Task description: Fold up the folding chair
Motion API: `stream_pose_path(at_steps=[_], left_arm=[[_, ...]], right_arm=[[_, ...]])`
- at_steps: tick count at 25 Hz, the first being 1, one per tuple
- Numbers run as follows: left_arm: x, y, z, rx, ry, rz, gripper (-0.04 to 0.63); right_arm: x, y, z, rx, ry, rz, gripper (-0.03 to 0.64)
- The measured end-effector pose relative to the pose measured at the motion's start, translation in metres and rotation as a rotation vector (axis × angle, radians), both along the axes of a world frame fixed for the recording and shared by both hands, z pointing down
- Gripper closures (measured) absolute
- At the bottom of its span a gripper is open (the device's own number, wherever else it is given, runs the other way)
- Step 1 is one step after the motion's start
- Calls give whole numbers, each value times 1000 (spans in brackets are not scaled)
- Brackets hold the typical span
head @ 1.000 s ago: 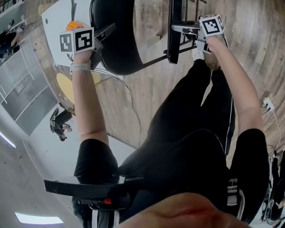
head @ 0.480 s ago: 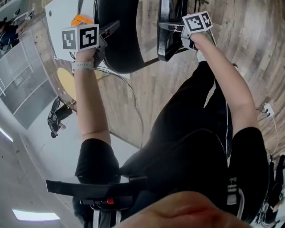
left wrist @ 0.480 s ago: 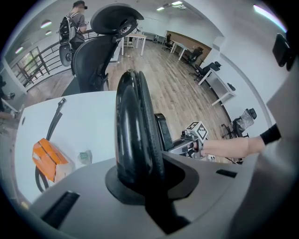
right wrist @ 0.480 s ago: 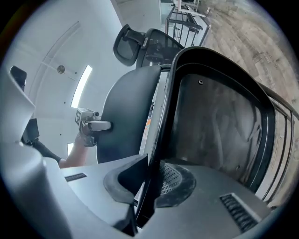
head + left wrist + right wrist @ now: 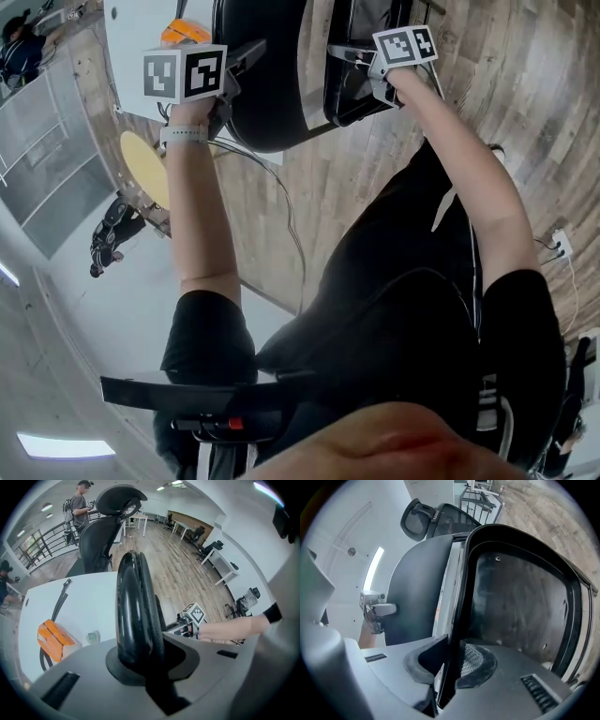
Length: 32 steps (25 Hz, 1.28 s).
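The black folding chair stands in front of me with its backrest [image 5: 262, 94] and seat [image 5: 339, 86] drawn close together. My left gripper [image 5: 234, 64] points down, shut on the backrest's rounded top edge [image 5: 133, 611], which fills the left gripper view. My right gripper [image 5: 361, 67] points level, shut on the seat's thin front rim [image 5: 451, 634]. The right gripper view shows the seat's underside [image 5: 520, 602] on the right and the backrest [image 5: 417, 592] on the left, with the left gripper [image 5: 377, 609] beyond. In the left gripper view the right gripper [image 5: 192, 618] shows past the backrest.
A white table [image 5: 136, 33] behind the chair holds an orange object [image 5: 54, 639] and a black strap [image 5: 60, 604]. A black office chair [image 5: 101, 536] and a person [image 5: 79, 508] stand further back. A cable [image 5: 281, 216] and a socket block [image 5: 555, 242] lie on the wooden floor.
My right gripper has swung left with the seat, and the gap to the backrest has narrowed. The left gripper drifted slightly right, still on the backrest.
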<state>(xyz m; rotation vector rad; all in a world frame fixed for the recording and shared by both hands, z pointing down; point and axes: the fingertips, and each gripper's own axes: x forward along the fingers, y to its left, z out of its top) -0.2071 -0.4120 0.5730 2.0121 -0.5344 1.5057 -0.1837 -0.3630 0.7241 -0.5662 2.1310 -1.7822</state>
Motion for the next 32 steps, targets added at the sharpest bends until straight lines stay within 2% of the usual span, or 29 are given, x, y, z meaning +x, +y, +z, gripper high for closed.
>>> stream_pose_path(at_steps=[11,18,20,23,28,32], left_arm=[[-9,-10,4,-12,17,3,537],[-14,-11,0,58,18,-28,486],[-20,-14,-6,117,25,-57,435],[-31,-19,-25,239,47,-127,406],[-41,-18,-81,523,103,-230,403],[-32,14,-134,702,210,-247,403]], right_arm=[[-7,-8,3,-4,2,-9,573],[-3,-4,2,10,-4,17,561],[7,-5,5,25,32,43,495],[31,-2,10,46,111,75,458],[89,19,1,121,263,163,458],[133,46,-44,283,383,191,459]])
